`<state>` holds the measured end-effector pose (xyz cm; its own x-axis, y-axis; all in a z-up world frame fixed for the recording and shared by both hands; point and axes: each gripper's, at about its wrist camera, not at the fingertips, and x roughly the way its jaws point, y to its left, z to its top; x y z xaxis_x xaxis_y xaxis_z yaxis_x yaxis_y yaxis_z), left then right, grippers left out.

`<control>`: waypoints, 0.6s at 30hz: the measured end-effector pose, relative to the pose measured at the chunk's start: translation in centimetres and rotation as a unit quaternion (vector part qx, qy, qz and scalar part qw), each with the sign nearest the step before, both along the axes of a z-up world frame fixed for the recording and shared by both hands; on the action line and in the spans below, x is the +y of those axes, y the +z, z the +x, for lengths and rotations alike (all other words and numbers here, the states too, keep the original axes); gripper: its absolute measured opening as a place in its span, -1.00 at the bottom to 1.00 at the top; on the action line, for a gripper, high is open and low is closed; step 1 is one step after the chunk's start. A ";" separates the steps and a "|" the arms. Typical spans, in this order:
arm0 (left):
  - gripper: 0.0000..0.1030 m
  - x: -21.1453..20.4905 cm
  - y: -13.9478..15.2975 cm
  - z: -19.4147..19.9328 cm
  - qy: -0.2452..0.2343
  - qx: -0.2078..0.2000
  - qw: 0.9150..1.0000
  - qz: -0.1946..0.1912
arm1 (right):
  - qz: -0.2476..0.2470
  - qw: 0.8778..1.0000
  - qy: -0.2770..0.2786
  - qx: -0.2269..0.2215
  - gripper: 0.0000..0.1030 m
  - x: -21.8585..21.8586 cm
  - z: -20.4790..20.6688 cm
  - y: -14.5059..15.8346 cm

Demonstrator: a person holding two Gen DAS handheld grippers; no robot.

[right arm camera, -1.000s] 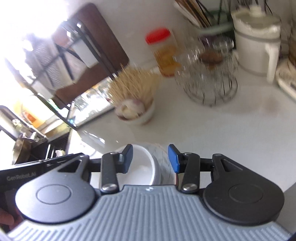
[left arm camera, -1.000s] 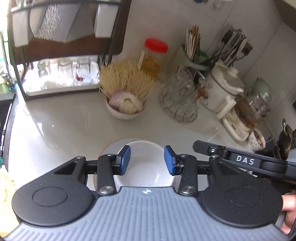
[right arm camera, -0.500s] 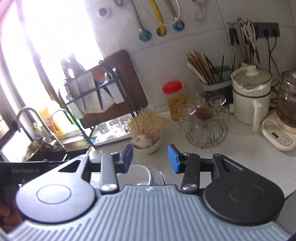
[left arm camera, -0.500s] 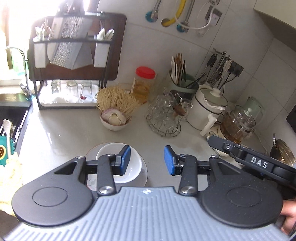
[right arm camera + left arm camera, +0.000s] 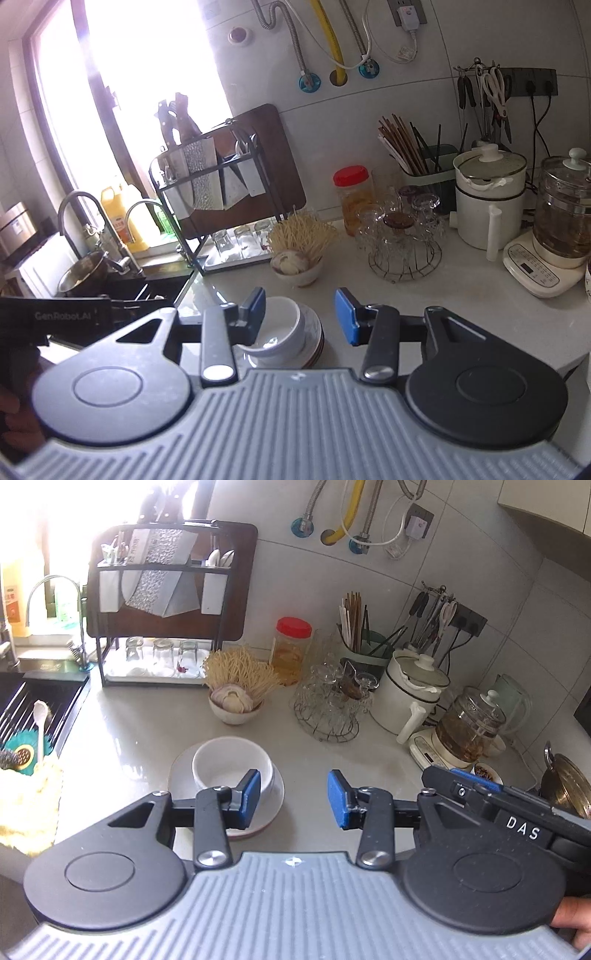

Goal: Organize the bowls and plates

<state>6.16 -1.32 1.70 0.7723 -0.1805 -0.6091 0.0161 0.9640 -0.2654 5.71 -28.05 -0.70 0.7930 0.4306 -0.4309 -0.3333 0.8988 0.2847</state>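
Observation:
A white bowl (image 5: 225, 760) sits on a stack of plates (image 5: 181, 779) on the pale counter, below and left of centre in the left wrist view. My left gripper (image 5: 293, 799) hangs above and in front of it, open, with nothing between its blue pads. The right wrist view shows the same bowl (image 5: 284, 325) on the plates (image 5: 314, 343), with my right gripper (image 5: 301, 317) open and empty above them. Part of the right gripper's body (image 5: 517, 812) shows at the right of the left wrist view.
Behind the stack stand a bowl of garlic and dry noodles (image 5: 236, 698), a wire glass holder (image 5: 328, 705), a red-lidded jar (image 5: 291, 650), a white pot (image 5: 410, 690) and a kettle (image 5: 469, 727). A dish rack (image 5: 162, 602) and the sink (image 5: 33, 709) lie to the left.
Both grippers have pulled back and up from the bowl and plates, so more of the counter and wall shows. The bowl and plates stay on the counter.

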 end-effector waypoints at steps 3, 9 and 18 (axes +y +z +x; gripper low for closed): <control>-0.11 -0.2 -0.4 -1.3 0.005 0.006 1.000 0.001 | -0.002 1.000 0.002 0.003 -0.12 -0.3 -1.1 -0.4; -0.11 -0.6 -1.2 -3.3 0.013 0.013 1.000 0.007 | -0.006 1.000 -0.005 0.010 -0.12 -1.2 -2.6 -1.0; -0.11 -1.3 -1.9 -5.5 0.020 0.014 1.000 0.004 | -0.016 1.000 0.000 0.010 -0.12 -2.0 -3.9 -1.2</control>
